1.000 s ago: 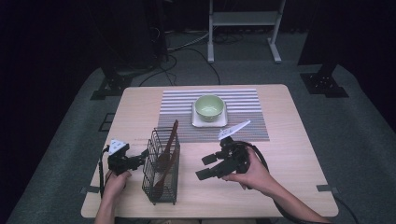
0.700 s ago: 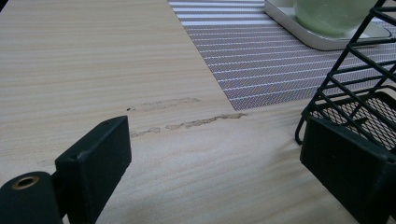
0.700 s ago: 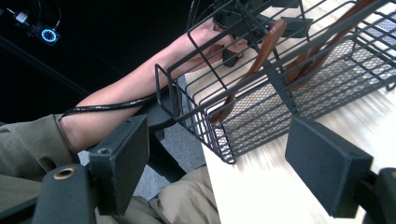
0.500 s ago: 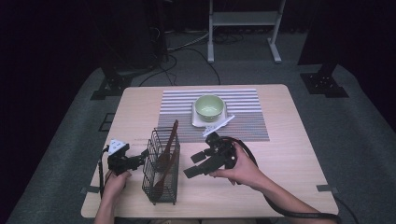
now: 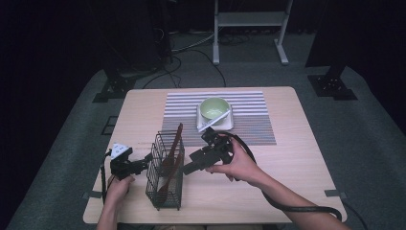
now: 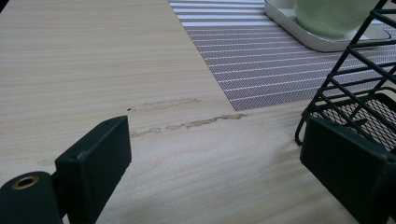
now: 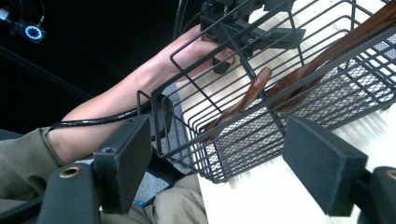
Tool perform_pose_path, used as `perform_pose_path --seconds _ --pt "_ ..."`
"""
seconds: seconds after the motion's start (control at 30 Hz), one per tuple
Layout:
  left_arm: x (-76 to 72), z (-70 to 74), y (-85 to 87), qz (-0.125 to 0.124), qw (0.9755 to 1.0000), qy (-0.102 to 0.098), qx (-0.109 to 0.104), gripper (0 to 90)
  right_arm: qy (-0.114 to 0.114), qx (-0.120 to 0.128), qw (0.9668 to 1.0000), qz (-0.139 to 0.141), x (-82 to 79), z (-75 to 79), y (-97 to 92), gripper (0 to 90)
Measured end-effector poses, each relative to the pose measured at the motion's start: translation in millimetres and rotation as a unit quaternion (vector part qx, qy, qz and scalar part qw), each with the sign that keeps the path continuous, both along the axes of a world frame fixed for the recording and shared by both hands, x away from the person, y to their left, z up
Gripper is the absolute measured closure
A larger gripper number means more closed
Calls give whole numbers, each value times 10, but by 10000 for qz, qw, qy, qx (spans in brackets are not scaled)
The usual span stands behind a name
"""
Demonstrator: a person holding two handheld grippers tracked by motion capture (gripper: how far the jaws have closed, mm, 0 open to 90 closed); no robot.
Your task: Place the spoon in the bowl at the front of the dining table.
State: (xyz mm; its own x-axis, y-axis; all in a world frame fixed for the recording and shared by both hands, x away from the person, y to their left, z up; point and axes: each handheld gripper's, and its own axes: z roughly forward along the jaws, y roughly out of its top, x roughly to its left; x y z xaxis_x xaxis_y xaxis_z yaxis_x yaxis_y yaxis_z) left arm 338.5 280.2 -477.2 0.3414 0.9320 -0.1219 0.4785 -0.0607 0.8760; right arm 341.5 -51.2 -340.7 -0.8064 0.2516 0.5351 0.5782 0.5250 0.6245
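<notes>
One wood table [image 5: 297,158], prob. grey carpet [image 5: 368,124].

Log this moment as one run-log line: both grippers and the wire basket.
left hand-held gripper: open, at wire basket | right hand-held gripper: open, facing basket | wooden utensils: in basket

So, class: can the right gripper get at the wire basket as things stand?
Probably yes: the right gripper is open beside the wire basket, jaws facing its side, with nothing between them.
</notes>
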Motion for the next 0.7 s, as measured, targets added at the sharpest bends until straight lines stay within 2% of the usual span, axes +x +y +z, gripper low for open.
perform_pose_path --seconds 0.23,0.53,0.7 --pt "0 0 1 -4 10000 -4 -11 81 42 -99 9999 0 59 7 104 269" --pt "-1 1 5 -1 10000 1 -28 80 80 -185 9998 -81 154 17 212 400" --pt "0 0 5 0 10000 -4 -43 81 0 -353 9993 -125 166 19 253 476"
